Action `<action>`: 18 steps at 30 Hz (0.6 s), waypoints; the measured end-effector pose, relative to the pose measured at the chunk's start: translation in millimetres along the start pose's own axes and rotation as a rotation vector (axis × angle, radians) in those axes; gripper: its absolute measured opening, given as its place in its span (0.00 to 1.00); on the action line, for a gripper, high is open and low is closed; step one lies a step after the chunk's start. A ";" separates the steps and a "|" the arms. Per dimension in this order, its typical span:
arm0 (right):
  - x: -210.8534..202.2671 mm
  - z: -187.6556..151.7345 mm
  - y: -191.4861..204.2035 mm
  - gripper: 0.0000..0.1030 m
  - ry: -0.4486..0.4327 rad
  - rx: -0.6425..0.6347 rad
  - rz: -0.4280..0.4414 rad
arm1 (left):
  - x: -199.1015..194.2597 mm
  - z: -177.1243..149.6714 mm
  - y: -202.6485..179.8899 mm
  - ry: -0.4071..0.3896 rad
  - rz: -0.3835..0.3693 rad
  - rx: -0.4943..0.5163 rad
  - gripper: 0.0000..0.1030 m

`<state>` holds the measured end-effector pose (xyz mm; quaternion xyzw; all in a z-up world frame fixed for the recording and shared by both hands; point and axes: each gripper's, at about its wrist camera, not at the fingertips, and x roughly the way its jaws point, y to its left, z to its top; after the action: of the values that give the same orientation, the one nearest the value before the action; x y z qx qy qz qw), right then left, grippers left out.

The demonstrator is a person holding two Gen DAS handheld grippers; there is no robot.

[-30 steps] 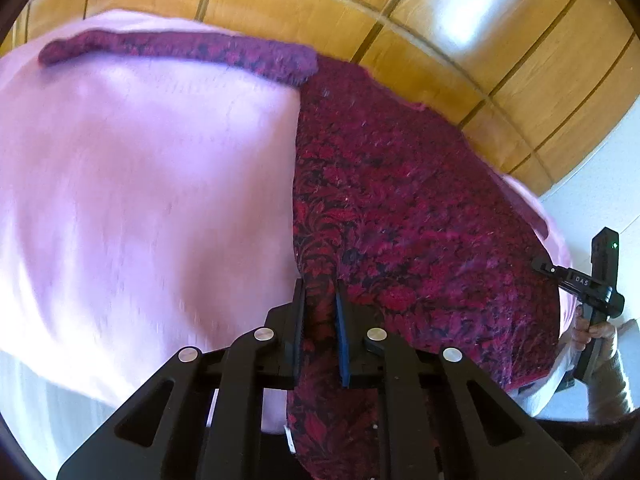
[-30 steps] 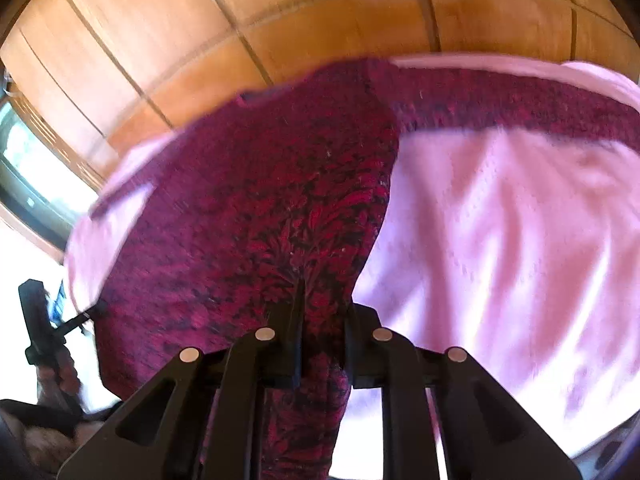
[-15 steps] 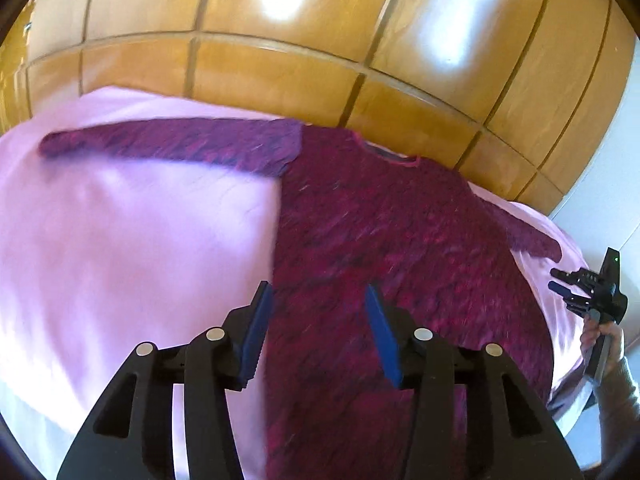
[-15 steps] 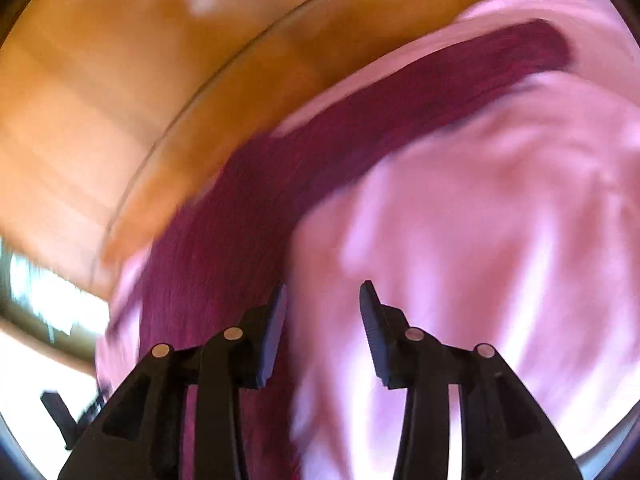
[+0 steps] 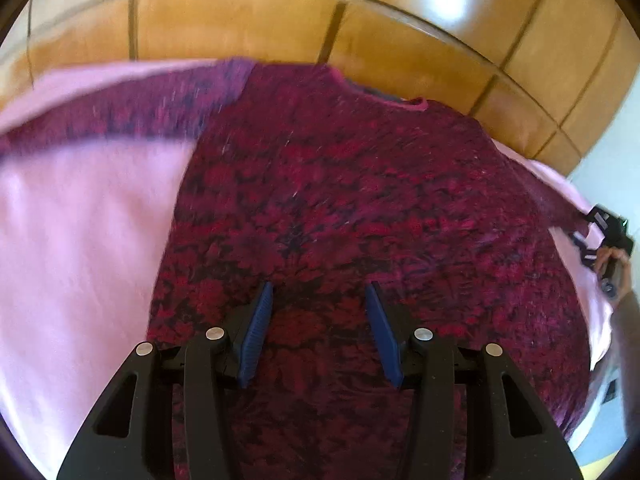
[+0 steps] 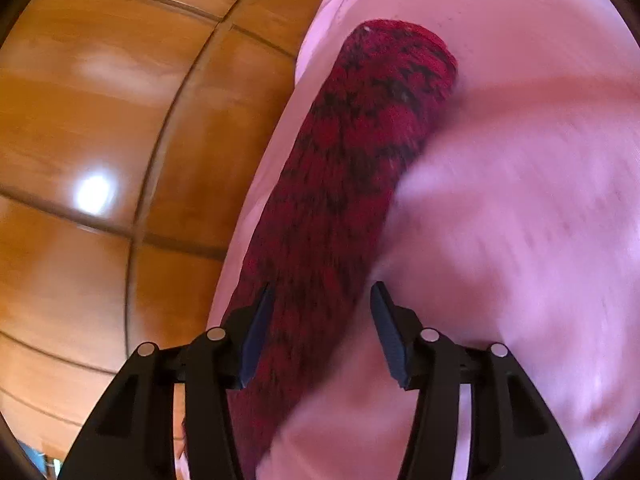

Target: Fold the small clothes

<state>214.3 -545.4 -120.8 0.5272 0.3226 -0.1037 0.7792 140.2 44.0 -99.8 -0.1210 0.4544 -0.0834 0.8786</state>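
Notably, the sweater (image 5: 360,208) lay spread flat on the pink sheet (image 5: 80,240), ready for folding. Left gripper (image 5: 320,312) hovered wide open, empty, over its body; right gripper (image 6: 320,316), equally spread and empty, straddled one sleeve (image 6: 360,152).

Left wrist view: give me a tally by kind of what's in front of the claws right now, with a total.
Sweaters: 1, the dark red patterned sweater, spread flat.
Pink bed covers: 1, the pink cover under it.
Claws: 2, the left claw open above the sweater body, the right claw open over a sleeve.
Wooden panelled walls: 1, the wall behind.
Total: 5
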 end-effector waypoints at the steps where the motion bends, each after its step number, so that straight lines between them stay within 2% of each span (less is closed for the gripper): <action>1: 1.3 11.1 -1.1 0.28 0.010 -0.019 -0.021 | -0.1 0.2 1.8 -0.007 -0.009 -0.010 0.46; 3: 3.2 8.8 19.3 0.13 0.013 -0.147 -0.118 | 0.3 0.1 0.2 -0.006 -0.003 0.005 0.46; 5: -4.7 5.2 40.3 0.10 -0.027 -0.311 -0.210 | 0.7 -2.3 0.6 -0.009 -0.003 0.010 0.46; 7: -10.4 9.9 31.4 0.08 -0.060 -0.332 -0.297 | 2.1 -2.9 2.0 -0.015 -0.013 0.004 0.46; 9: -0.8 9.8 7.8 0.08 -0.015 -0.244 -0.300 | 4.0 -2.8 2.8 -0.022 -0.019 0.001 0.47; 12: 1.5 -0.2 13.8 0.08 -0.038 -0.310 -0.339 | 7.0 -2.2 0.2 -0.029 -0.018 0.015 0.50; 15: -4.1 -7.2 37.8 0.08 -0.060 -0.364 -0.348 | 8.3 -1.1 -2.3 -0.028 -0.024 0.031 0.55; 18: -17.3 -18.9 80.4 0.08 -0.100 -0.473 -0.288 | 8.2 -1.8 -5.3 -0.029 -0.031 0.049 0.61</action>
<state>233.9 -497.7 -54.1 0.2738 0.3705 -0.1613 0.8728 143.2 36.6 -105.7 -0.1076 0.4377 -0.1065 0.8863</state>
